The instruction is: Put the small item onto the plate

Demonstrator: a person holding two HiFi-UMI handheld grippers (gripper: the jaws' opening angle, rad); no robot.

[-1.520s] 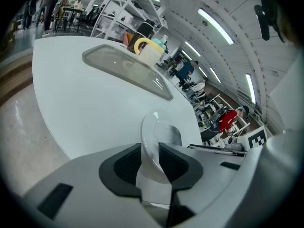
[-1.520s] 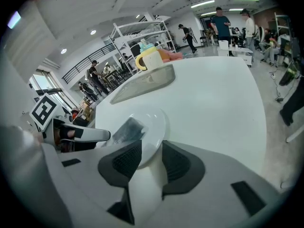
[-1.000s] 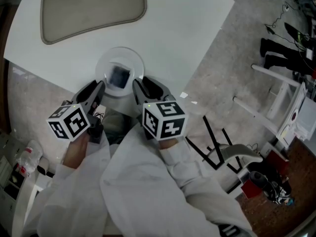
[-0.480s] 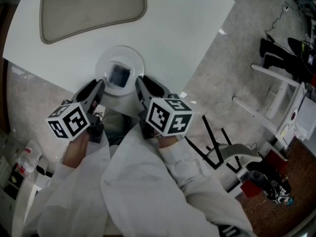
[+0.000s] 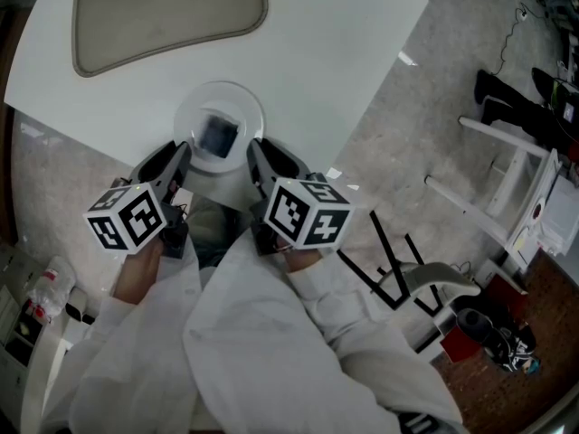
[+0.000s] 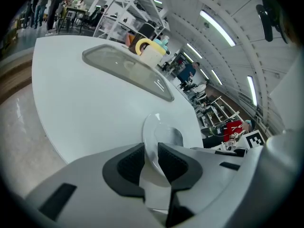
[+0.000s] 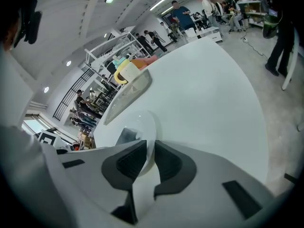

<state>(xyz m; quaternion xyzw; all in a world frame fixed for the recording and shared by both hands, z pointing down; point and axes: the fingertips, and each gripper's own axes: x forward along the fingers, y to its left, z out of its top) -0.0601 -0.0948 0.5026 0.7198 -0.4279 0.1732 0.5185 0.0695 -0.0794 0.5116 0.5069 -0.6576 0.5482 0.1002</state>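
Support surface: one white table [image 5: 335, 52] with a smooth, matt top, standing on a speckled grey floor [image 5: 434, 107].

Two things lie directly on the top.

1. A shallow beige-grey tray [image 5: 172, 12] with rounded corners and a raised rim. It lies on the far part of the table, and its far side is cut off at the top of my head view.
2. A round, pale, glossy plate [image 5: 184, 116]. It lies close to the table edge nearest me, well apart from the tray.
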